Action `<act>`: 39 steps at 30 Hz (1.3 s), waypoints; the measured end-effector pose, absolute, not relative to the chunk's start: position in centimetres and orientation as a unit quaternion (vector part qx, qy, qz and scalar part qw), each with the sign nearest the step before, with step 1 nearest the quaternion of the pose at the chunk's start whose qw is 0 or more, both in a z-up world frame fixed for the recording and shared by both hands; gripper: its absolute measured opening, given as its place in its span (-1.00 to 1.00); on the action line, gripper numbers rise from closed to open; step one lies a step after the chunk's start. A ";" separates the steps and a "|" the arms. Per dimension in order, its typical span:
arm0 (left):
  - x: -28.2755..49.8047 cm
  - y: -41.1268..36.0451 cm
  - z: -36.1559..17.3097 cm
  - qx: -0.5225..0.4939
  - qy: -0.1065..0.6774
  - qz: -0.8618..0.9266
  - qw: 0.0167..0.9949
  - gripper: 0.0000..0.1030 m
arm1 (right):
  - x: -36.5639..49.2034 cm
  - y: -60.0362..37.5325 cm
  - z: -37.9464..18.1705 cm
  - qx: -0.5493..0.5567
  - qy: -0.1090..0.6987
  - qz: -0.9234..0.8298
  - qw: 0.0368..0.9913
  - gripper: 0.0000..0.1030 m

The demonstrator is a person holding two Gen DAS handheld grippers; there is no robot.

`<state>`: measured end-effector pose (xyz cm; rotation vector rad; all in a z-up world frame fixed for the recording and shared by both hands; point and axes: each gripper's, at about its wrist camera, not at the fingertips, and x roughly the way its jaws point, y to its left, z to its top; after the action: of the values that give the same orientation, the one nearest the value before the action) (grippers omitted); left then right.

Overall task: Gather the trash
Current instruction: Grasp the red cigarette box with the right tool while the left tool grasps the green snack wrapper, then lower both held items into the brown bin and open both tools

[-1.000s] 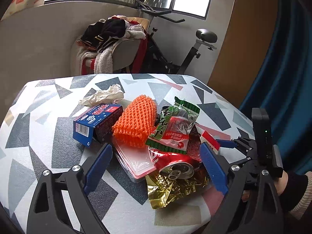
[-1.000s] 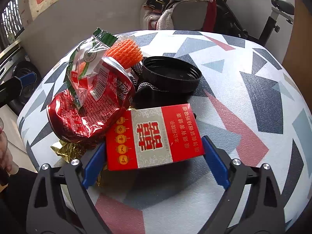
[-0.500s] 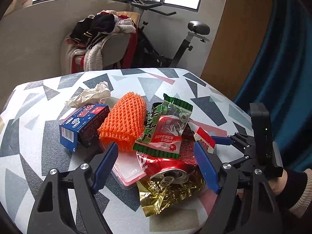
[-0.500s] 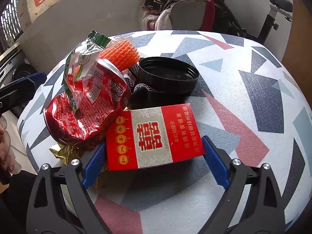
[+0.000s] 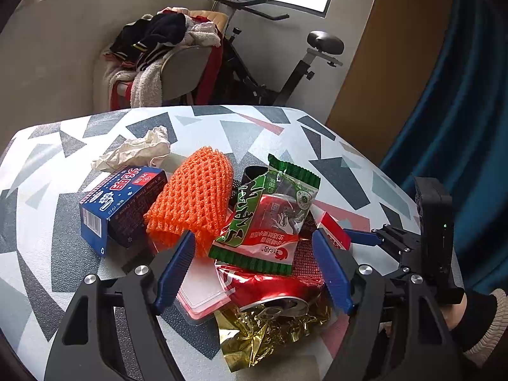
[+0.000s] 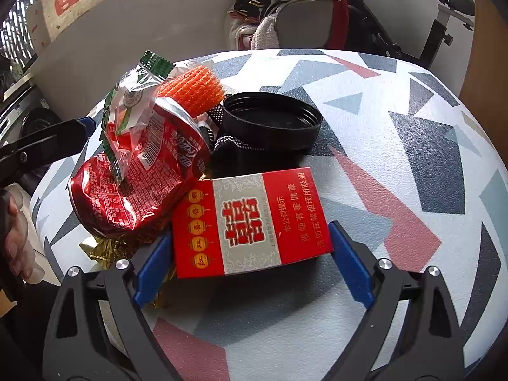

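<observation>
The left gripper [image 5: 254, 273], jaws apart and just closing in, straddles the crushed red can [image 5: 270, 289] low in the frame, while the right gripper [image 6: 250, 263] seems clamped on the red cigarette pack [image 6: 250, 222]; next comes squeezing the can.

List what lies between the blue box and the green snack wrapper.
In the left wrist view, the orange foam net lies between the blue box and the green snack wrapper, and touches both. No bare table shows between them.
</observation>
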<state>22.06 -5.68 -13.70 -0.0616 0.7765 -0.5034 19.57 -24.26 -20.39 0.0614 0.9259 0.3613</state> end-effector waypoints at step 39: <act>21.9 -4.8 -12.3 0.005 0.359 -0.222 0.907 -0.42 | 19.8 -27.8 -18.8 -0.006 0.443 0.071 0.894 0.76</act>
<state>21.92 -4.75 -12.33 0.0104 0.7411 -0.4585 19.77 -27.80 -18.78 -0.0128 0.9192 0.1468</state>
